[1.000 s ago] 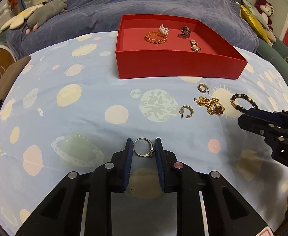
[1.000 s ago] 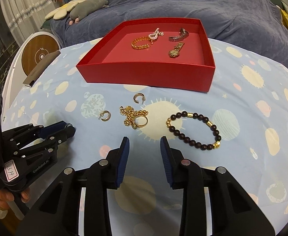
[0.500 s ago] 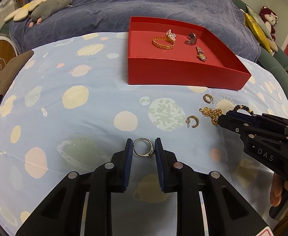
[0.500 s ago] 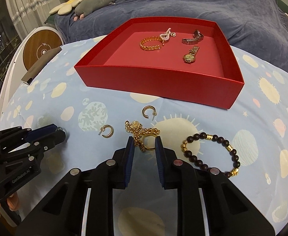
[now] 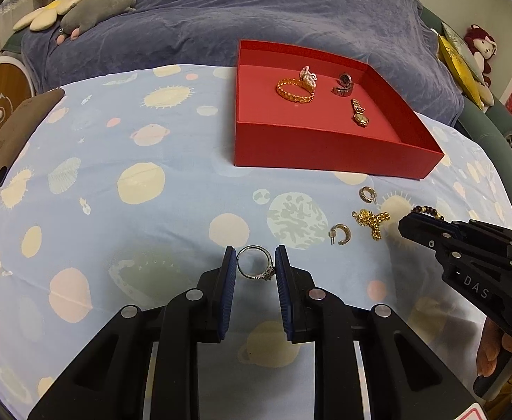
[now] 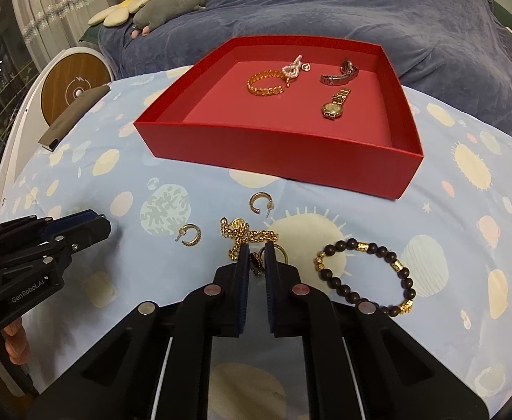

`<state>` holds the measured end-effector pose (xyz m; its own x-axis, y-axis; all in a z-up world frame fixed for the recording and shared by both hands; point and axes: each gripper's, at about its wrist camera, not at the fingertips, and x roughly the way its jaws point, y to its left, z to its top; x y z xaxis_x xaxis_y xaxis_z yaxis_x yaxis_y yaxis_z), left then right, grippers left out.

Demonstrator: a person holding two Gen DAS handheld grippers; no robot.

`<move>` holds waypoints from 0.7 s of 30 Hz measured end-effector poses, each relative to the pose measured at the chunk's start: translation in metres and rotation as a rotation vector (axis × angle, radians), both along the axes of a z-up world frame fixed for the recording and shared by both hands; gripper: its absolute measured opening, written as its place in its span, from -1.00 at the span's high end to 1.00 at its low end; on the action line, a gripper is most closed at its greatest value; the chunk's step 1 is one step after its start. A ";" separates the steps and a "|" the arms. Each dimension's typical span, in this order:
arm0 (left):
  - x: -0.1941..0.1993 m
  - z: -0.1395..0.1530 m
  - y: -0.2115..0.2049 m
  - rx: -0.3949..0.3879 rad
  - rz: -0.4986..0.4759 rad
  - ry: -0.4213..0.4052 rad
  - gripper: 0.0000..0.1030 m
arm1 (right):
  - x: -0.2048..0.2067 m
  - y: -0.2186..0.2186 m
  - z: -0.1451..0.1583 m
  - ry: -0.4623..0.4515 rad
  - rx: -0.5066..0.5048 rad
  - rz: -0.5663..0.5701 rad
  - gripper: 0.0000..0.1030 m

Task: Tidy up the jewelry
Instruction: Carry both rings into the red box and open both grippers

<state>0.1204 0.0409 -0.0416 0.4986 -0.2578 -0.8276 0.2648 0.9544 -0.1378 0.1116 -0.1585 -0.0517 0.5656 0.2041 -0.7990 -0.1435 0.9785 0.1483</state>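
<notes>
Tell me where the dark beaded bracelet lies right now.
In the right wrist view the dark beaded bracelet lies on the planet-print cloth, right of the right gripper, in front of the red box.

- One shallow red cardboard box [image 6: 277, 150], centre of the right wrist frame.
- Inside it: one gold chain-link bracelet [image 6: 265, 83], one pink-and-white beaded trinket [image 6: 292, 67], two metal-band wristwatches, one dark steel [image 6: 340, 72] and one gold [image 6: 334, 105].
- Two gold C-shaped hoop earrings on the cloth below the box, one [image 6: 260, 202] just above the other [image 6: 190, 234].
- One gold chain necklace [image 6: 245, 236], lower centre.
- One dark-bead bracelet with gold spacers [image 6: 364, 274], lower right.
- One silver ring with a small stone setting [image 5: 256, 263], lower centre of the left wrist frame.
- Two black two-finger grippers with blue pads: left [image 5: 255, 268], right [image 6: 256, 262].
- One planet-printed pale blue cloth [image 5: 116, 161].
</notes>
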 end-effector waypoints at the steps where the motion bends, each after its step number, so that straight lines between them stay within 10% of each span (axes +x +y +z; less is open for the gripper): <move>1: 0.001 0.003 0.000 -0.008 0.003 -0.004 0.62 | -0.001 -0.003 0.006 -0.010 0.012 -0.005 0.85; 13: 0.056 0.088 -0.029 -0.059 -0.045 -0.113 0.61 | 0.038 -0.035 0.100 -0.158 0.051 -0.050 0.85; 21: 0.134 0.055 -0.069 -0.022 -0.023 -0.067 0.61 | 0.107 -0.051 0.064 -0.085 0.075 -0.106 0.85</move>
